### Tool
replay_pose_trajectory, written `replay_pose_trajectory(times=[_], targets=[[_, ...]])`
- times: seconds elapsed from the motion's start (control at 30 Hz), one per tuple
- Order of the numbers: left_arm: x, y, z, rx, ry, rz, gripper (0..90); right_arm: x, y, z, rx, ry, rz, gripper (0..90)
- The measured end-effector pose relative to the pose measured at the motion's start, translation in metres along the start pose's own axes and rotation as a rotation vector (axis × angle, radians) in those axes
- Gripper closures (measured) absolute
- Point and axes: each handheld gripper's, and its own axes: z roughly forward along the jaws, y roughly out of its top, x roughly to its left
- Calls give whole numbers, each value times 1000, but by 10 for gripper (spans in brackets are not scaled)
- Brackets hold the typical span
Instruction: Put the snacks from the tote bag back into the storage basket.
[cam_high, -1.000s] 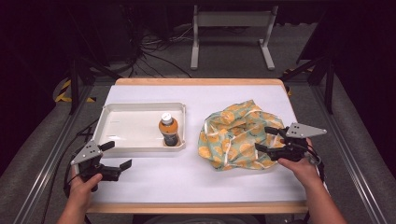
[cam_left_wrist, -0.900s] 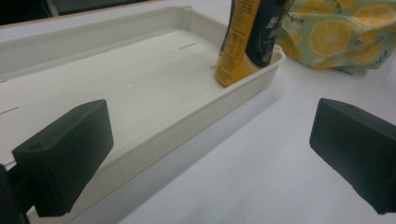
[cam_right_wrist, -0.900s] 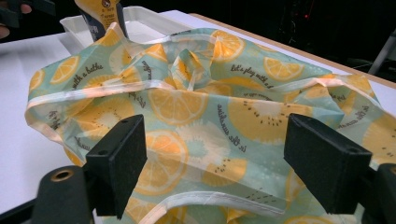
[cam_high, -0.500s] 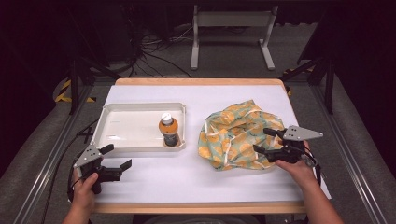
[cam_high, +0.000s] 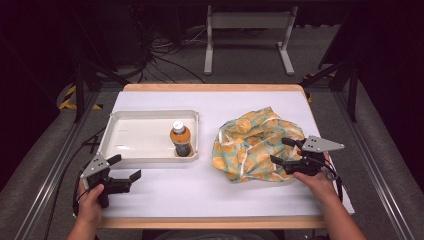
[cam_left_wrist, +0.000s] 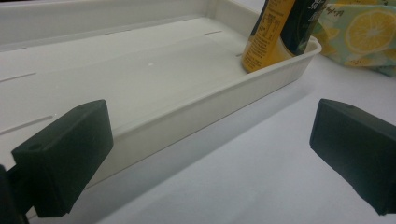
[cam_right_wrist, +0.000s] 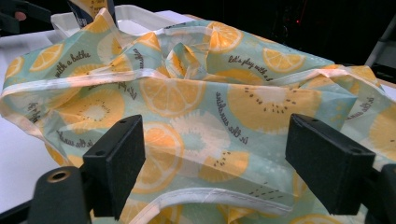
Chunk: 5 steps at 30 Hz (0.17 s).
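White paper covers the table (cam_high: 210, 195), and dark floor with cables lies behind it in the upper part of the frame. At the right centre of the high view lies the fruit-print bag (cam_high: 252, 145), crumpled, with its long axis running from lower left to upper right; its wider, puffed end points to the upper right. I cannot tell which side is its mouth. The right gripper (cam_high: 282, 151) is at the bag's right edge with jaws spread wide. In the right gripper view the bag (cam_right_wrist: 201, 107) lies between and beyond the jaws, and a white hem runs low between them.

I judge the step to be taking hold of the bag. To do it well, the right gripper should go slightly forward and close on the hem, not on loose cloth.

At lower left, the left gripper (cam_high: 125, 169) is also released, just before the tray (cam_high: 120, 155). The bottle (cam_high: 180, 140) stands upright in the tray's right corner.
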Motion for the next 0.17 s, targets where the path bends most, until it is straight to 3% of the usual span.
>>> replay_pose_trajectory(times=[0.17], targets=[[-1,0,0,4,17,15,0,0,0,-1,0,-3,1,204]])
